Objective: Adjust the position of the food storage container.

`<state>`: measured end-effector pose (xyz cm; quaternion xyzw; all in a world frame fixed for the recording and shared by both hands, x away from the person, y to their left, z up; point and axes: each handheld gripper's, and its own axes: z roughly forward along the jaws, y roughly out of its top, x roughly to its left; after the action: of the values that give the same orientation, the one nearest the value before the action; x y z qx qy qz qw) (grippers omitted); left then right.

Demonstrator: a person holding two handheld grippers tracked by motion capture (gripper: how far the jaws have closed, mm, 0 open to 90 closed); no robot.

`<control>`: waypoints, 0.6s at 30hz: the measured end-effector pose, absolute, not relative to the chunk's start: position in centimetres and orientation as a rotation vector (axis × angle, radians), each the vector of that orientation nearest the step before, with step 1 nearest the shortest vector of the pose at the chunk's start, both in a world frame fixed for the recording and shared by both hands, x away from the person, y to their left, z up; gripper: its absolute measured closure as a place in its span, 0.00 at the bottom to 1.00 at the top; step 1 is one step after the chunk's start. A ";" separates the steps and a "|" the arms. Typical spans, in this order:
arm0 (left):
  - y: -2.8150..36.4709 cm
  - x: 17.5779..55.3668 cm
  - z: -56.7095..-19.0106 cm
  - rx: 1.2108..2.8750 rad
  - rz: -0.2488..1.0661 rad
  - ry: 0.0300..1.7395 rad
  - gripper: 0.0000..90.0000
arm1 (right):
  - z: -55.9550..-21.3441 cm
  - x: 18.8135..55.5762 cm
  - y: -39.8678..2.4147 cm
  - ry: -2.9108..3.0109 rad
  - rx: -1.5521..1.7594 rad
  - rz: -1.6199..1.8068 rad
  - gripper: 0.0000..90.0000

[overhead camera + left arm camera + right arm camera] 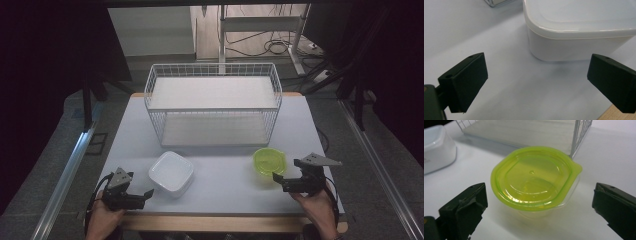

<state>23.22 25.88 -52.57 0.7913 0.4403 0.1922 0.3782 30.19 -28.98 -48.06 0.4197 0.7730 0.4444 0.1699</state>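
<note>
Two lidded tubs, the white square plastic container (171,173) at lower centre-left and the round lime-lidded clear cup (269,161) at lower right, sit ungrasped outside the white wire basket (213,107), with the left gripper (145,195) and right gripper (276,179) both wide open, holding nothing.

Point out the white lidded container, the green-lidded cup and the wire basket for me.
white lidded container (171,172): high view, middle of its lid.
green-lidded cup (532,178): right gripper view, centre of the green lid.
wire basket (212,110): high view, front top rim of its wire wall.
</note>
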 end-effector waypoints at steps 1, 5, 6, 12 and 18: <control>25.9 23.2 -52.6 2.020 0.494 1.124 0.03 | -48.0 30.2 -29.0 2.204 1.188 1.249 0.02; 26.1 23.0 -52.5 1.992 0.482 1.093 0.02 | -47.8 30.1 -28.9 2.213 1.178 1.220 0.07; 26.1 23.0 -52.5 1.992 0.482 1.093 0.02 | -47.8 30.1 -28.9 2.213 1.178 1.220 0.07; 25.8 22.9 -52.4 2.015 0.515 1.064 0.04 | -47.6 29.9 -28.8 2.219 1.143 1.224 0.20; 25.3 22.8 -52.5 2.054 0.546 1.053 0.05 | -47.5 29.8 -28.3 2.230 1.118 1.192 0.22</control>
<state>22.78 25.30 -52.48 0.8026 0.4115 0.2135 0.3755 29.84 -28.33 -47.53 0.3972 0.7923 0.4236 0.1871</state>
